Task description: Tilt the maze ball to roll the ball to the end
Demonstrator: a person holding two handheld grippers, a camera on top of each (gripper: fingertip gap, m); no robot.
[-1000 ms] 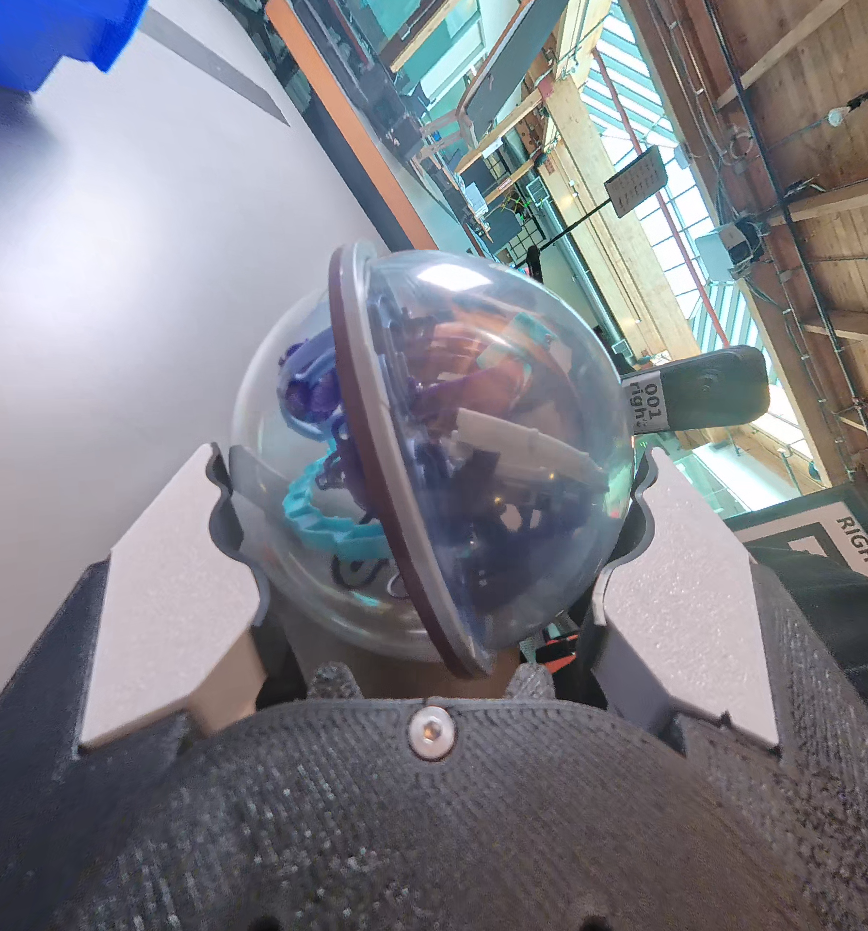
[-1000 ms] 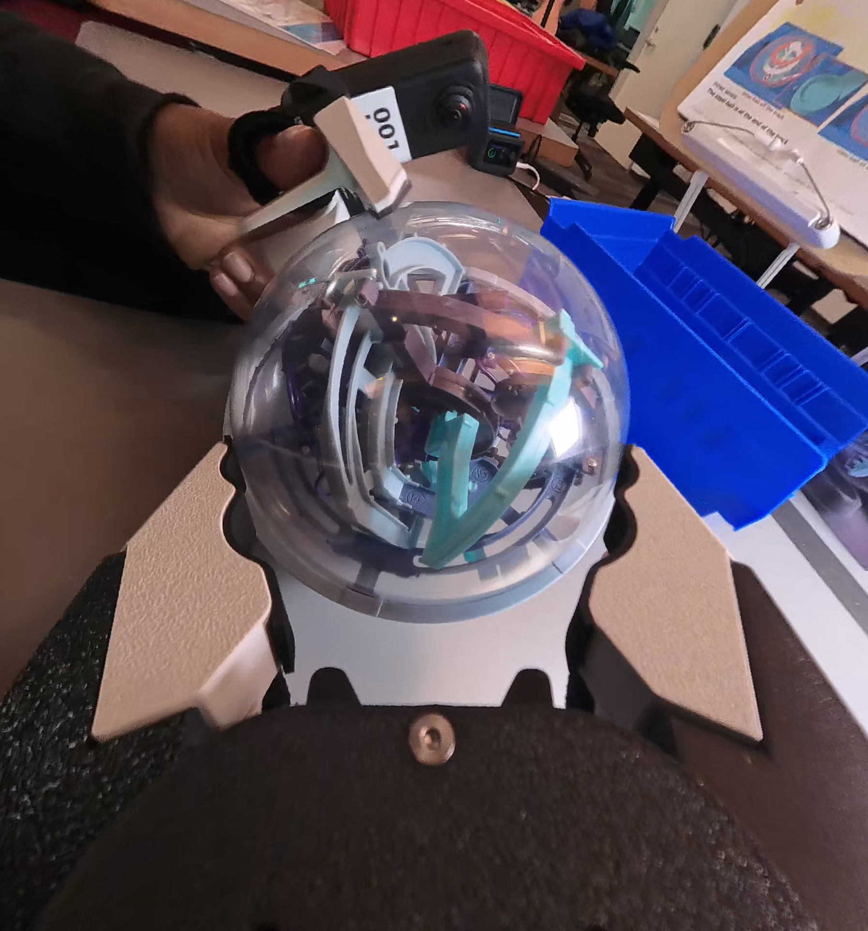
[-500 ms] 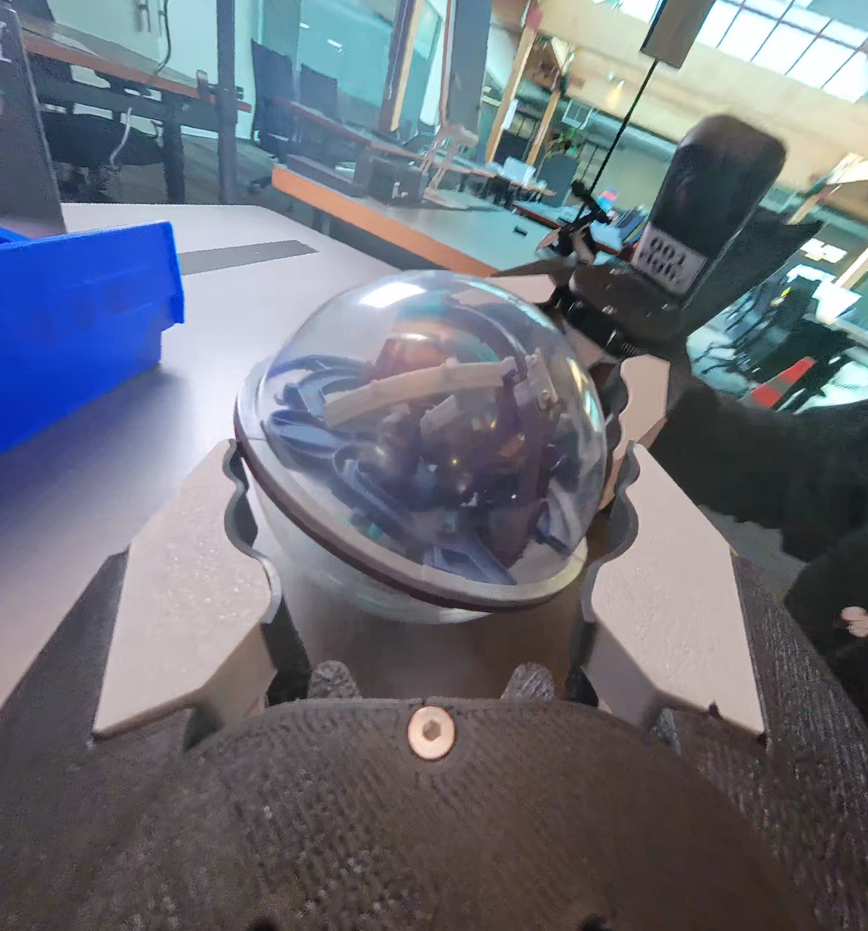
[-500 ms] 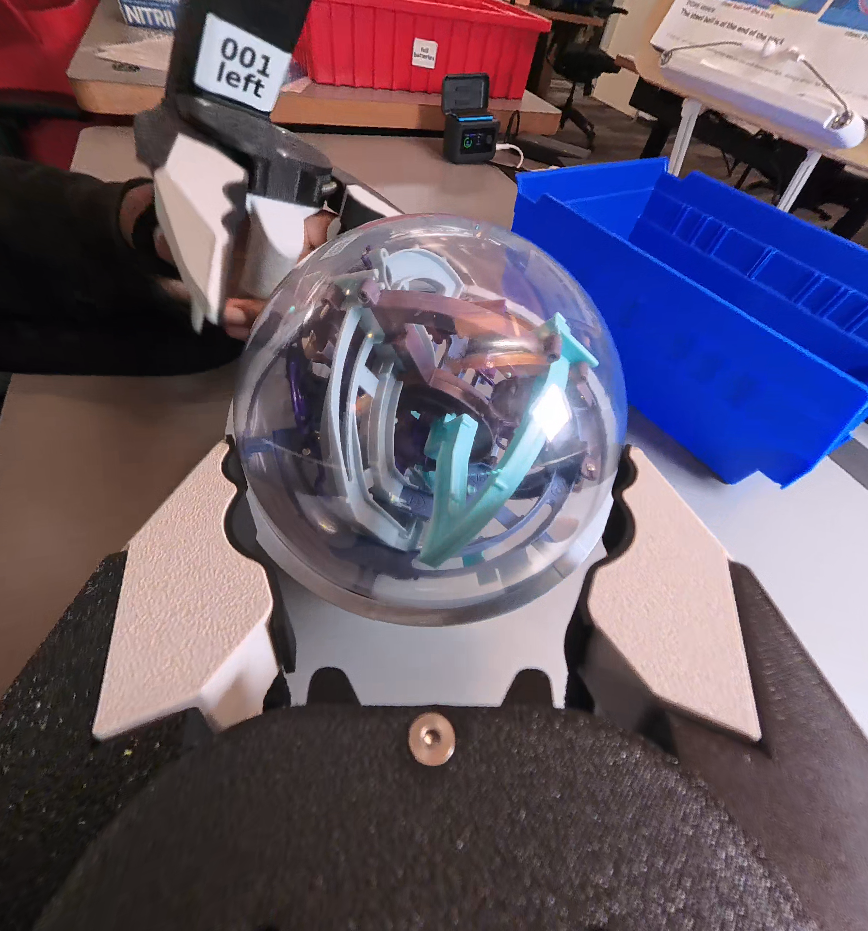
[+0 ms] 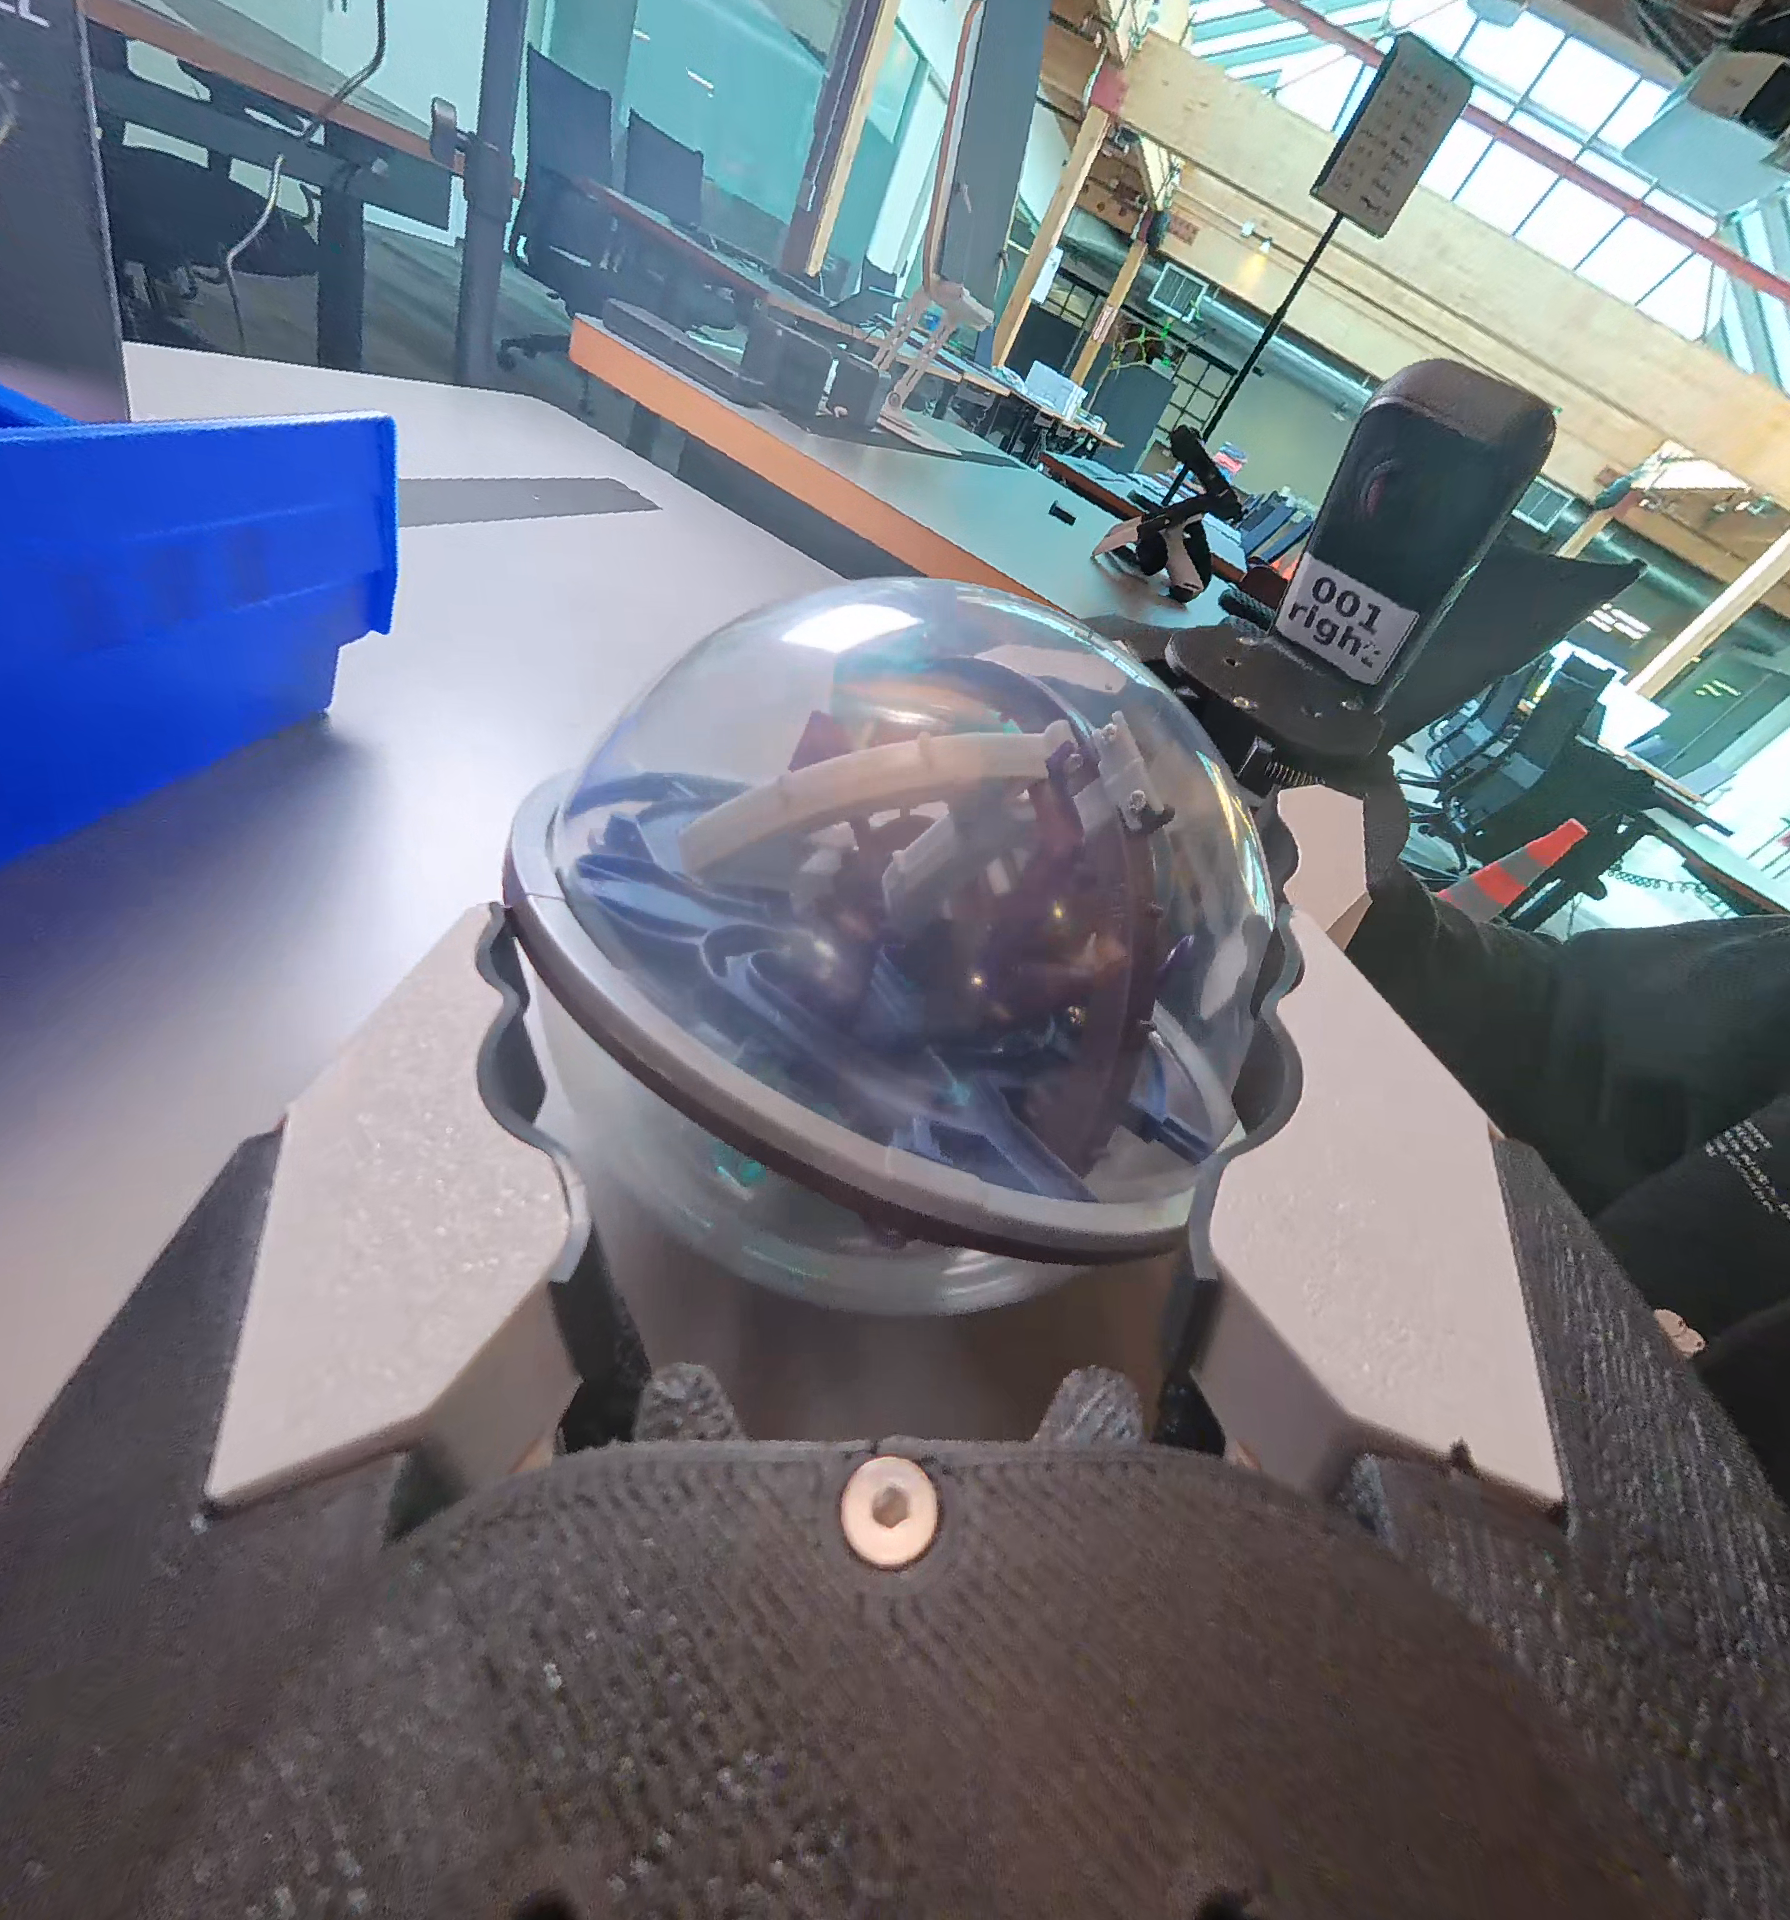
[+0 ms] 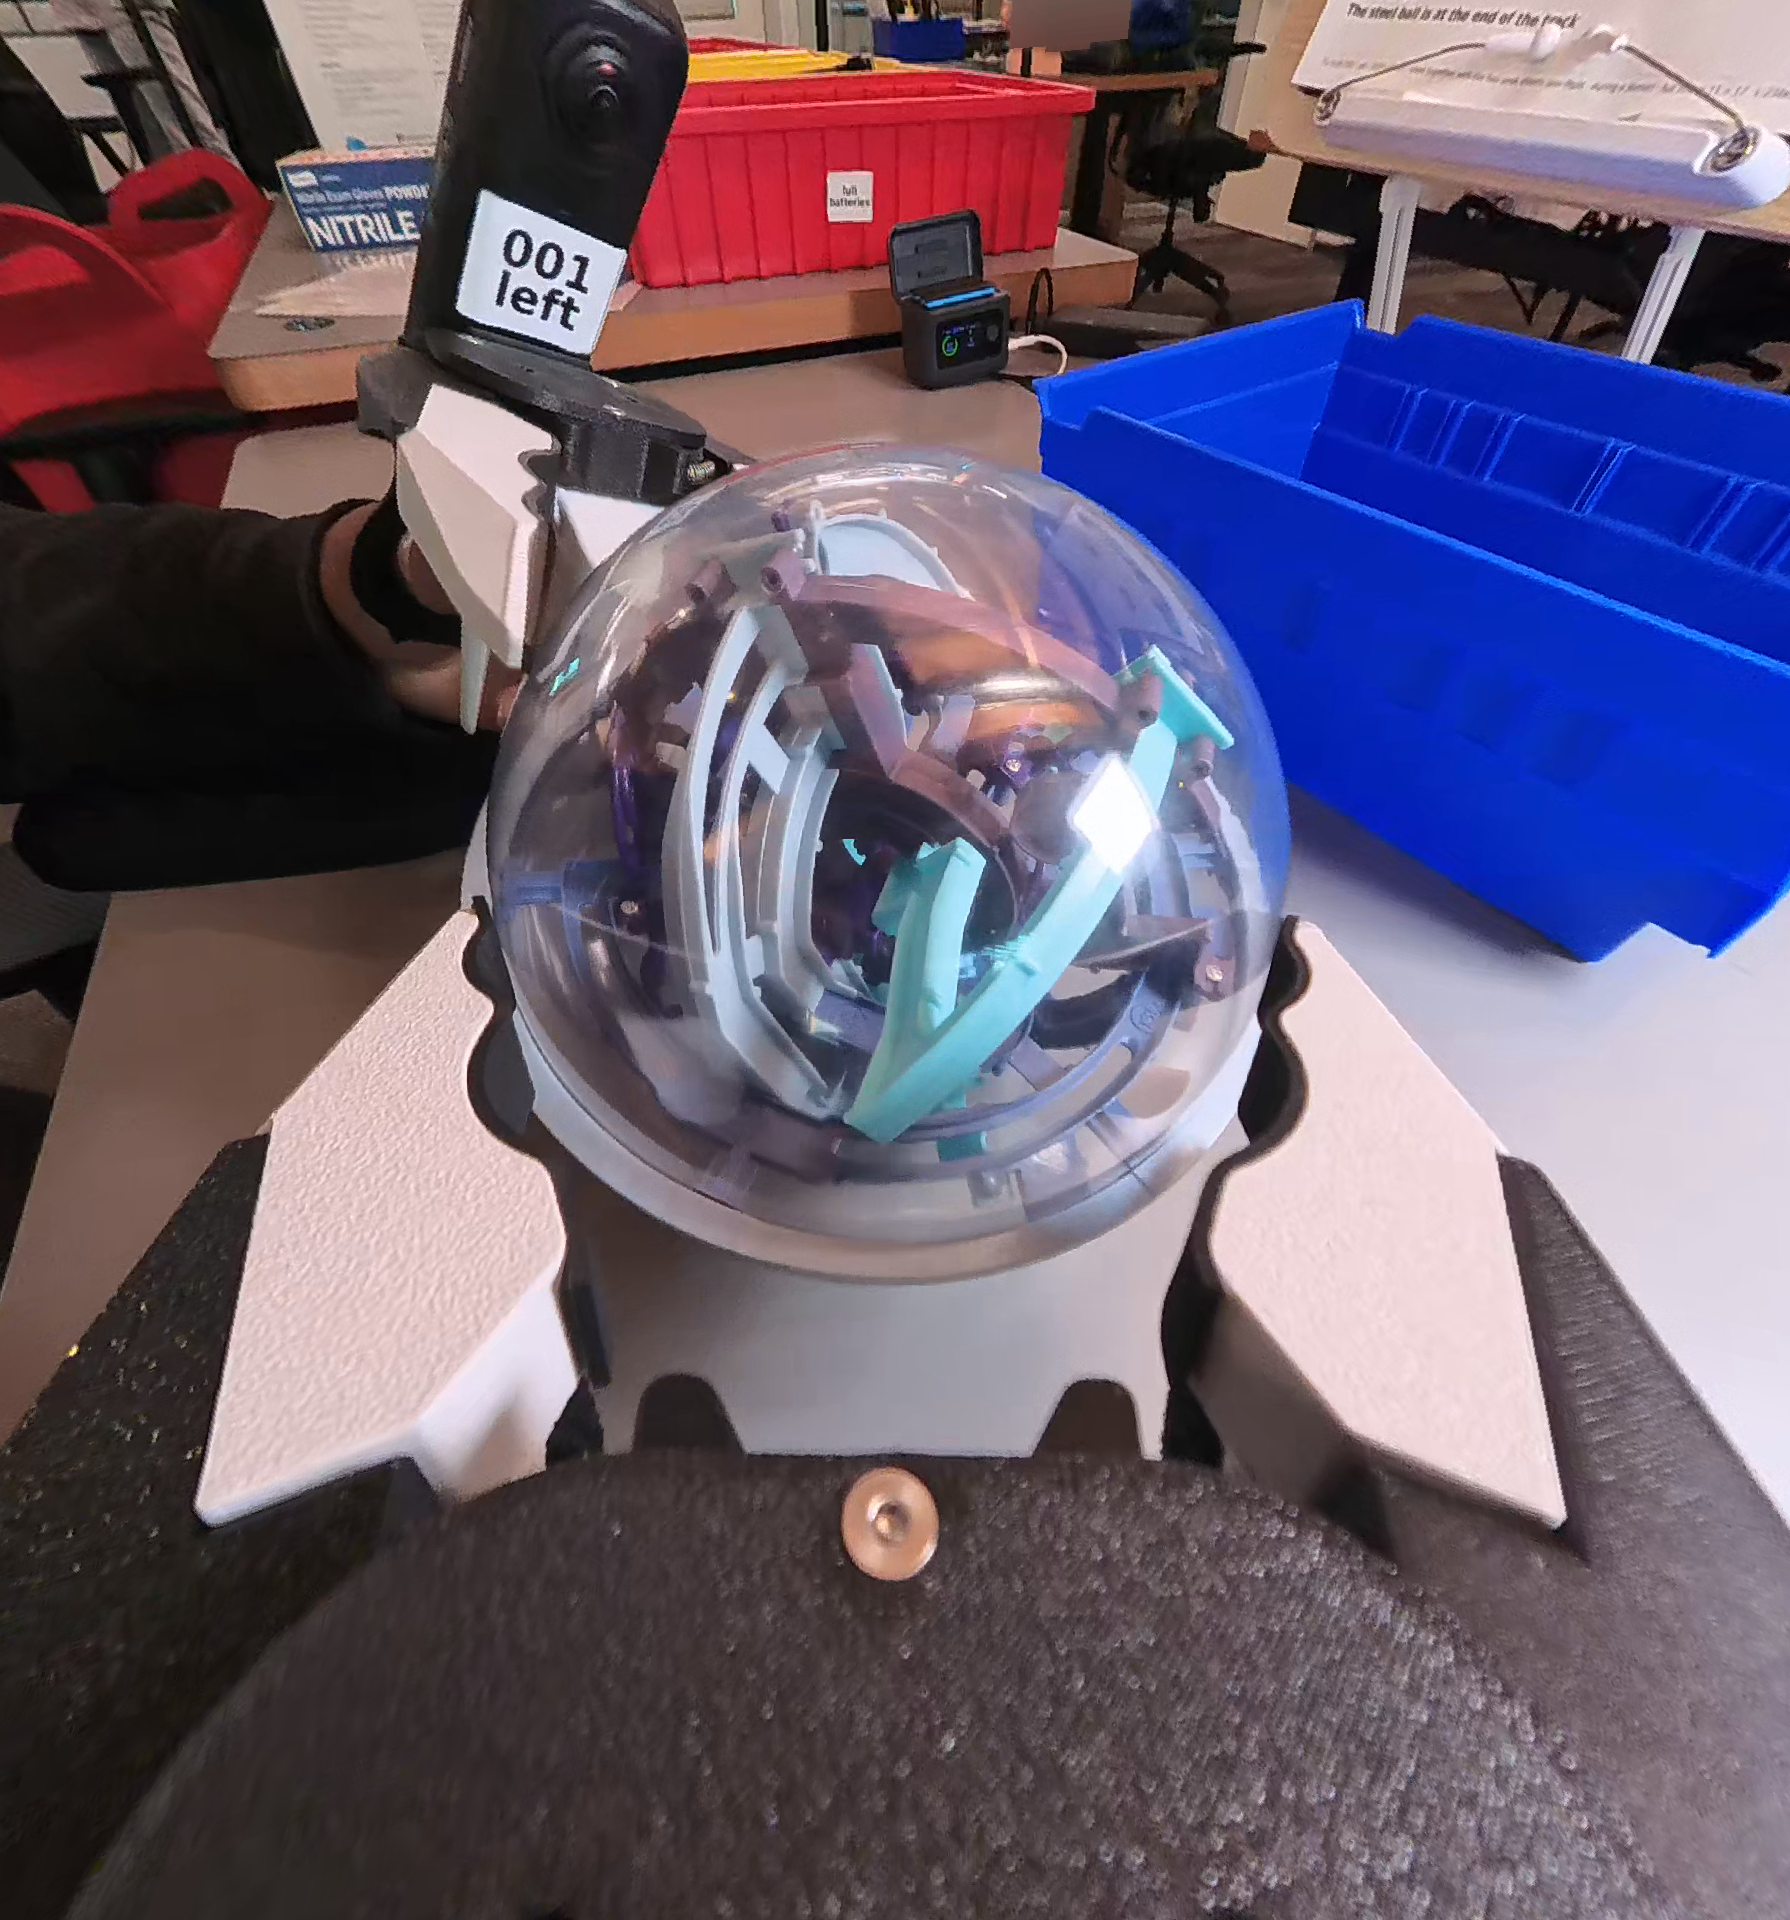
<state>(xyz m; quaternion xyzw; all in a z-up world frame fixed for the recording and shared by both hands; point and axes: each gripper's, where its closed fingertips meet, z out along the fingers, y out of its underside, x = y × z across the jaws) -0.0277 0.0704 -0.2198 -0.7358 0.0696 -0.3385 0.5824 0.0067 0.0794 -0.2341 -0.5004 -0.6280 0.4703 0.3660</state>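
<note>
Two hand-held grippers clasp a clear maze ball from opposite sides.

The left gripper (image 5: 891,997) and right gripper (image 6: 886,997), jaws wide, press on the maze ball (image 6: 886,842) above the grey worktop (image 5: 195,987). Its rim band (image 5: 766,1101) tilts. Farther off, a blue bin (image 6: 1493,623); desks beyond.

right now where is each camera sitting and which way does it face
Left wrist view: sits behind the left gripper, looking along its fingers at the clear plastic maze ball pressed between its pads; own grey fingers show, and a dark sleeve at right.
Right wrist view: sits behind the right gripper, looking the opposite way at the maze ball, also clamped; own white fingers show.
Shared: the ball, the blue plastic bin, the grey table, and each other's gripper beyond the ball.
</note>
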